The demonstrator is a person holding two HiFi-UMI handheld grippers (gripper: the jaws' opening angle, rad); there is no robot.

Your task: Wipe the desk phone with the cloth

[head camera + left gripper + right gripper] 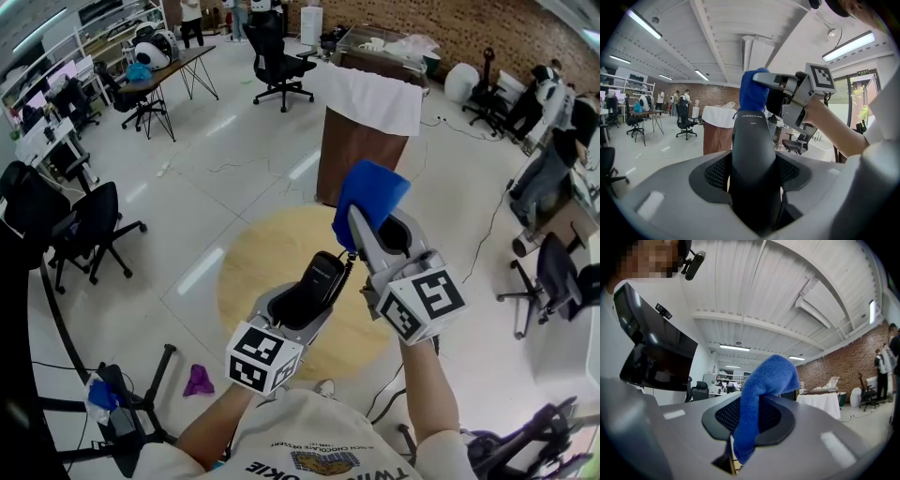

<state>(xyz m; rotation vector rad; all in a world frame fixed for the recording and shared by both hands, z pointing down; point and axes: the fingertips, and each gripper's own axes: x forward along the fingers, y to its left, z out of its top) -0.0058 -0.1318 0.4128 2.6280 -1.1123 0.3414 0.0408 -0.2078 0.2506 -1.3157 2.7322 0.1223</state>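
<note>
A black phone handset (319,279) stands upright between the jaws of my left gripper (317,292), which is shut on it; its coiled cord (352,269) hangs at its right. In the left gripper view the handset (752,154) fills the middle between the pads of the left gripper (752,180). My right gripper (377,232) is shut on a blue cloth (369,195), held just right of and above the handset's top. The cloth (753,91) touches the handset's upper end there, with the right gripper (780,89) beside it. In the right gripper view the cloth (764,385) sticks up out of the right gripper (749,420).
Below both grippers lies a round wooden table (248,258). Behind it stands a brown cabinet draped with a white cloth (364,127). Black office chairs (94,225) stand at the left and one (277,61) at the back. A purple rag (198,380) lies on the floor.
</note>
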